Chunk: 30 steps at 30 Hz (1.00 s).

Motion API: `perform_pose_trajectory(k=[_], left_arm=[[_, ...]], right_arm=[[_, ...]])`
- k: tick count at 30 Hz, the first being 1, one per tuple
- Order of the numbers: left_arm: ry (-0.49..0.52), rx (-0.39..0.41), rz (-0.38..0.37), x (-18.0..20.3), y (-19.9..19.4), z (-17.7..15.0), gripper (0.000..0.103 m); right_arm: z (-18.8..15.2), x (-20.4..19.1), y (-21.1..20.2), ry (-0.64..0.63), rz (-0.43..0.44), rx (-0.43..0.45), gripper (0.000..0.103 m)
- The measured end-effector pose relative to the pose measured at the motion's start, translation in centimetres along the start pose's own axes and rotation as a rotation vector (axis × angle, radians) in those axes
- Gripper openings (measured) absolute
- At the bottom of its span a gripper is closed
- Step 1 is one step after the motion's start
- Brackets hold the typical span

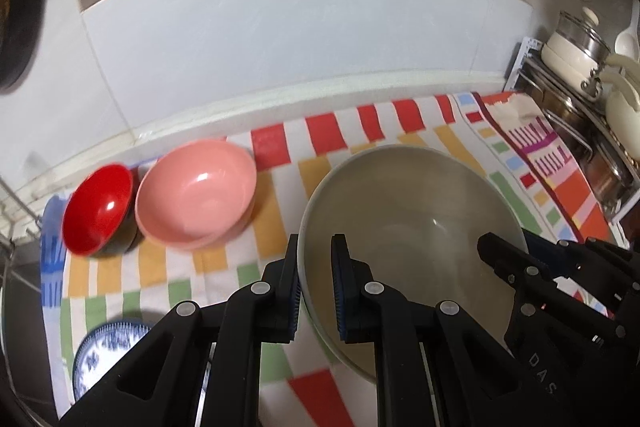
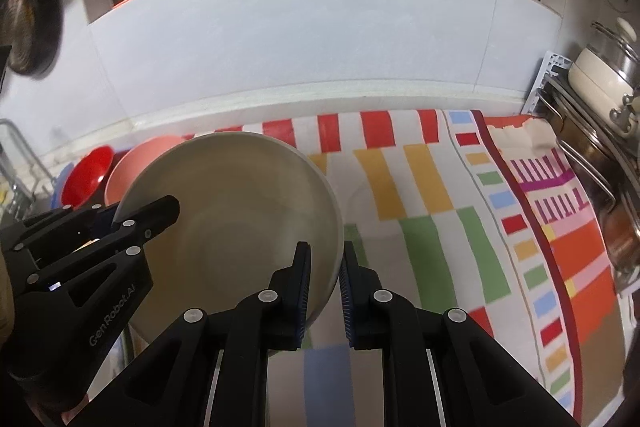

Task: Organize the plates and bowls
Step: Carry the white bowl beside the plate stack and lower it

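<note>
Left to right: red bowl (image 1: 98, 209) and pink bowl (image 1: 196, 193) sit touching at the back of the striped cloth (image 1: 400, 131) on the bench. Patterned blue plate (image 1: 106, 351) near front left. Big grey bowl (image 1: 412, 227) held above the cloth: left claw (image 1: 316, 291) pinching its left rim, right claw (image 2: 324, 291) pinching its right rim. Pot rack (image 2: 600, 115) far right.

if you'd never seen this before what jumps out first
A large pale grey-green bowl is clamped at opposite rims by the left hand-held gripper and the right hand-held gripper. It is over a bright striped cloth. To its left, by the wall, sit a glossy pink bowl and a smaller red bowl.
</note>
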<state>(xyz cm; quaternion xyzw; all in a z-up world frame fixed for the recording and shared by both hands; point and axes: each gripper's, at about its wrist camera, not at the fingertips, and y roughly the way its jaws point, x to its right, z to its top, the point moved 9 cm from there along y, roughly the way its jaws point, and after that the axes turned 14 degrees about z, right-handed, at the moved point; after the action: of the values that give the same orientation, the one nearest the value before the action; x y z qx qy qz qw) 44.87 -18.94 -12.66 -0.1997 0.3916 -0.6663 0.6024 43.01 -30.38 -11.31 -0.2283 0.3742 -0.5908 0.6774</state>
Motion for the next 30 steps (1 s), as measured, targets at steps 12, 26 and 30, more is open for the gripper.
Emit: perform_pose_trajectory(k=[12, 26, 30], left_arm=[[0.01, -0.094, 0.0, -0.3, -0.7, -6.8, 0.015], [0.042, -0.145, -0.003, 0.6, -0.2, -10.1, 0.016], [0.043, -0.154, -0.001, 0.6, -0.1, -10.4, 0.016]], right_arm=[[-5.7, -1.9, -1.2, -0.028, 0.002, -0.072, 0.016], [-9.9, -1.9, -0.8, -0.018, -0.008, -0.142, 0.016], [-10.4, -1.7, -0.5, -0.014, -0.006, -0.154, 0.016]])
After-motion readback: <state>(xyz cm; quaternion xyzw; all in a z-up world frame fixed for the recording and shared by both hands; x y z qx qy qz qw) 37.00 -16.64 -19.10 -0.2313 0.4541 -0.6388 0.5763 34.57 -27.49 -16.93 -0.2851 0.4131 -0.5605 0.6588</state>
